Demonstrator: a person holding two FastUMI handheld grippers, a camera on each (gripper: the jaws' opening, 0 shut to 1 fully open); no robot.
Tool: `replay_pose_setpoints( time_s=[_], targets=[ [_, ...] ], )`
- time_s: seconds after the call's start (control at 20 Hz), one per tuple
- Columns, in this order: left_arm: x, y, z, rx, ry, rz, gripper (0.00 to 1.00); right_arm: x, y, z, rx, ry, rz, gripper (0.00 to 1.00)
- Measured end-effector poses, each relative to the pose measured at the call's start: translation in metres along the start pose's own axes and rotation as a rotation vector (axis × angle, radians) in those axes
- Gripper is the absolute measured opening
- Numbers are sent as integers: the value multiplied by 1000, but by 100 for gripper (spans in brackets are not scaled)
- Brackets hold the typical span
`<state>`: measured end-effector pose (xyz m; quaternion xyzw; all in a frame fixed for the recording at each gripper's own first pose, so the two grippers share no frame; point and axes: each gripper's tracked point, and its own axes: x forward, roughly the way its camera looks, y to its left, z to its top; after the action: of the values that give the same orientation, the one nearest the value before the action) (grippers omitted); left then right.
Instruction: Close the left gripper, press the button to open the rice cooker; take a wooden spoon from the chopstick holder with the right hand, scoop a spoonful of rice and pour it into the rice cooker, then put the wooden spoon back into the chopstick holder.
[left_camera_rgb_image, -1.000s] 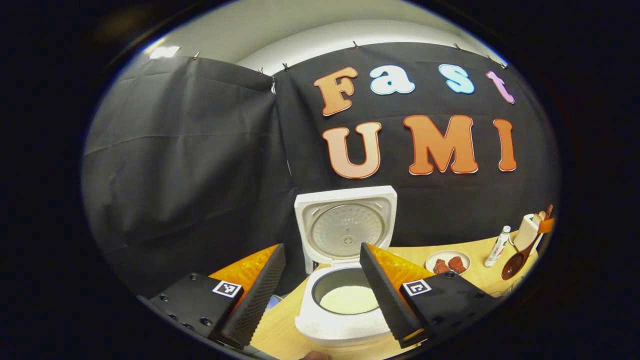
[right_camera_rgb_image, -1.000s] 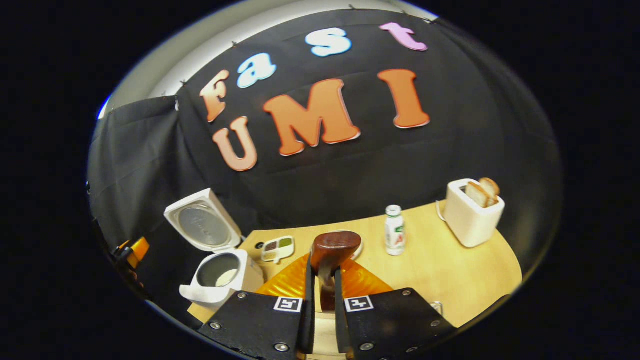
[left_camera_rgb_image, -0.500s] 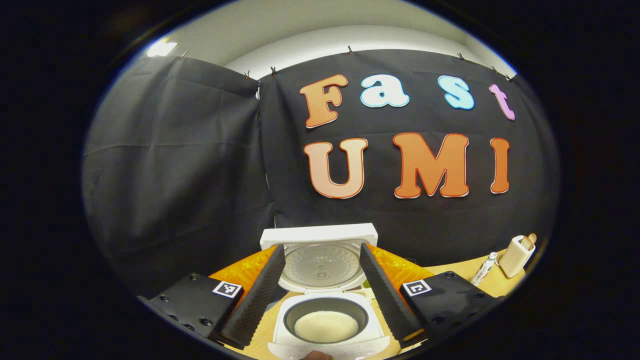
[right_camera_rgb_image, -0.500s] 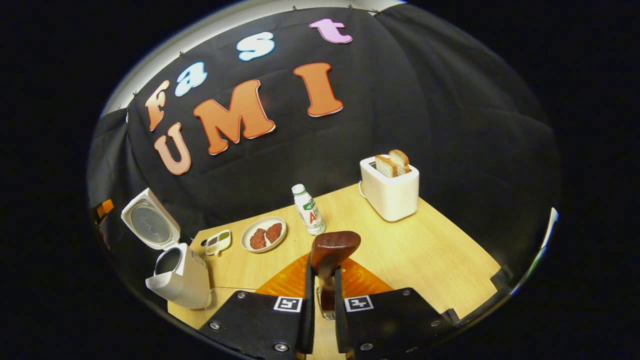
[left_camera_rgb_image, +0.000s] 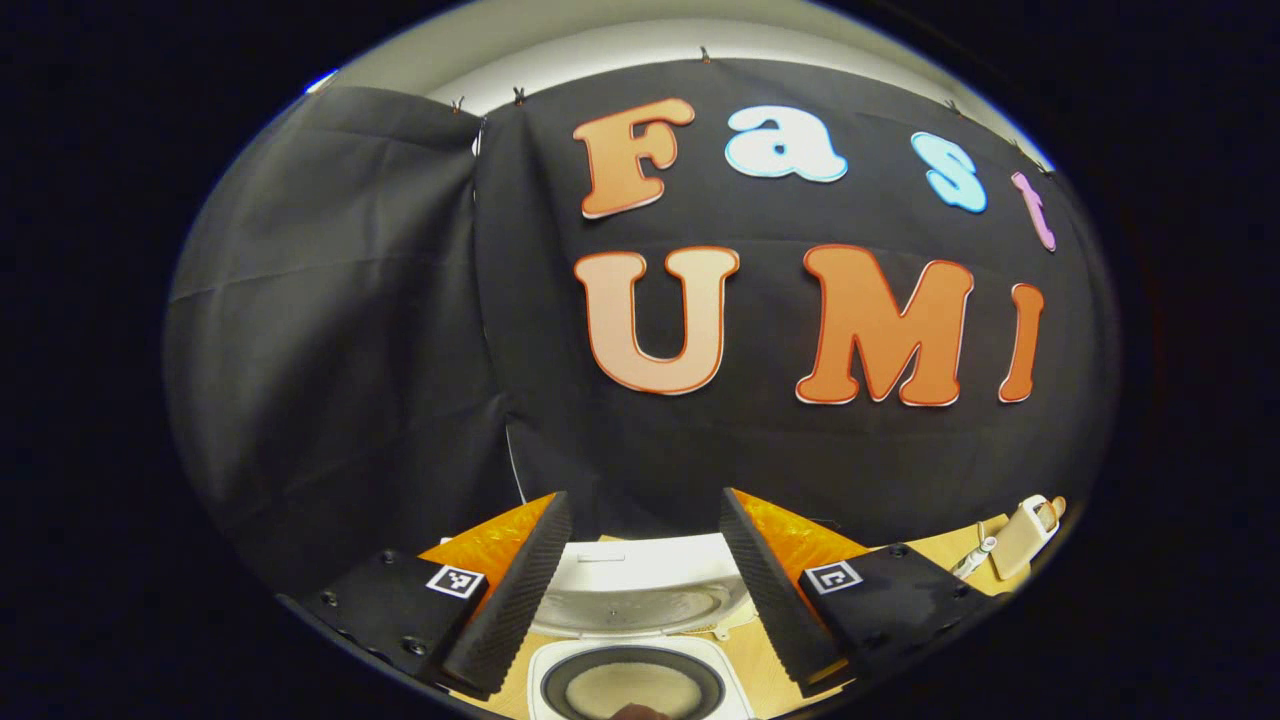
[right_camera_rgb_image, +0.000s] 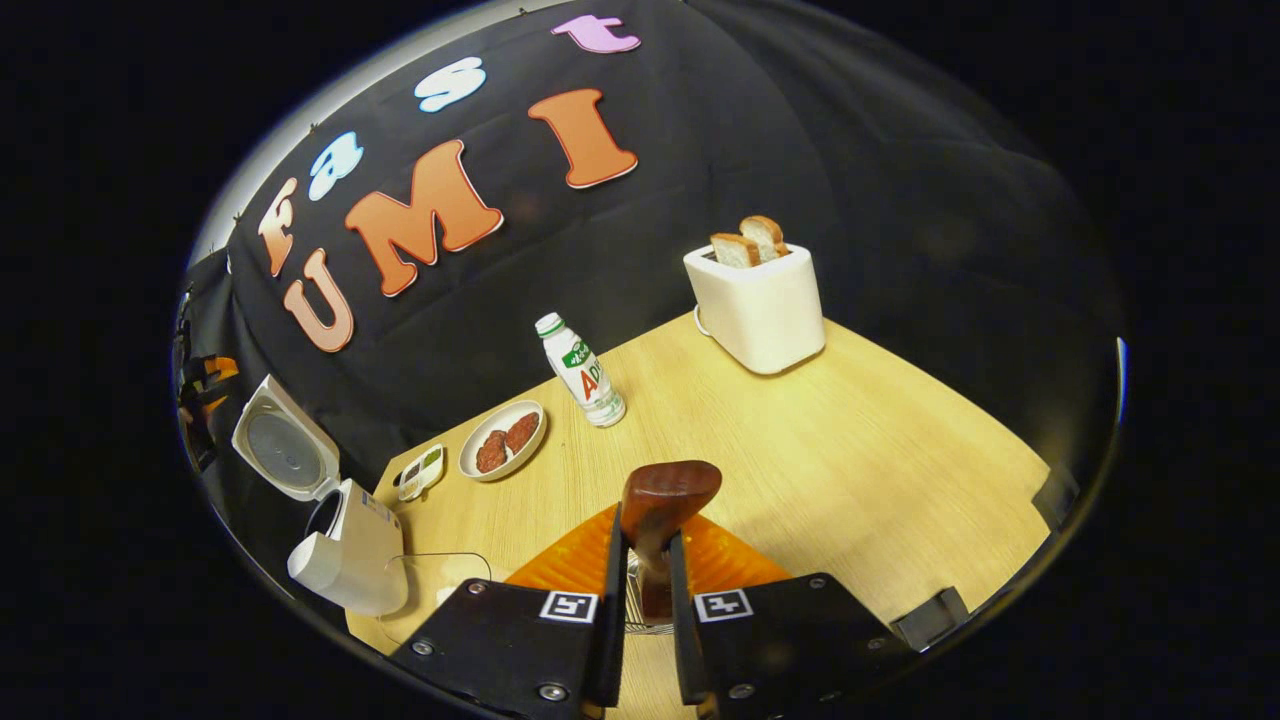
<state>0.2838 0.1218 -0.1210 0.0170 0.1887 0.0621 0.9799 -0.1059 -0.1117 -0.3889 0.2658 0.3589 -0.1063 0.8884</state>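
Note:
The white rice cooker (left_camera_rgb_image: 640, 590) stands open just below my left gripper (left_camera_rgb_image: 642, 498), its lid up and some rice in its pot (left_camera_rgb_image: 635, 690). That gripper's fingers are wide apart with nothing between them. My right gripper (right_camera_rgb_image: 645, 525) is shut on the handle of the brown wooden spoon (right_camera_rgb_image: 668, 490), whose bowl sticks up past the fingertips. A metal wire thing (right_camera_rgb_image: 632, 605), perhaps the chopstick holder, shows low between the fingers. The rice cooker (right_camera_rgb_image: 345, 545) is far left in the right gripper view, with the left gripper (right_camera_rgb_image: 205, 375) beyond it.
On the wooden table (right_camera_rgb_image: 850, 470) stand a white toaster (right_camera_rgb_image: 755, 300) with two bread slices, a small bottle (right_camera_rgb_image: 580, 370), a plate of meat (right_camera_rgb_image: 502, 440) and a small sauce dish (right_camera_rgb_image: 420, 470). A clear container's rim (right_camera_rgb_image: 440, 575) lies beside the cooker.
The cooker has slid down to the bottom of the left gripper view as that gripper came over it. My right gripper swung right with the spoon, away from the cooker.

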Motion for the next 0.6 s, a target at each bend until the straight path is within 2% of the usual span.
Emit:
replay_pose_setpoints(
  time_s=[0.1,0.2,0.25,0.3,0.35,0.4,0.45,0.6],
  targets=[
    [31,5,-26,-12,95,15,100,-4,-5,4,24,-8,-24,25],
    [45,13,-27,-24,118,40,100,-10,-13,9,19,-15,-56,36],
    [49,13,-28,-41,151,40,99,-16,-15,13,17,-19,-69,51],
    [48,11,-33,-33,195,27,100,-22,-19,18,15,-19,-85,56],
    [42,10,-40,-28,223,10,98,-29,-22,22,7,-24,-98,68],
    [36,8,-44,-39,254,4,100,-36,-25,31,-1,-44,-108,73],
    [33,7,-45,-46,279,3,98,-43,-28,41,-5,-61,-117,76],
    [-4,2,-70,-60,358,-11,100,-63,-27,67,-6,-105,-108,79]
  ],
)
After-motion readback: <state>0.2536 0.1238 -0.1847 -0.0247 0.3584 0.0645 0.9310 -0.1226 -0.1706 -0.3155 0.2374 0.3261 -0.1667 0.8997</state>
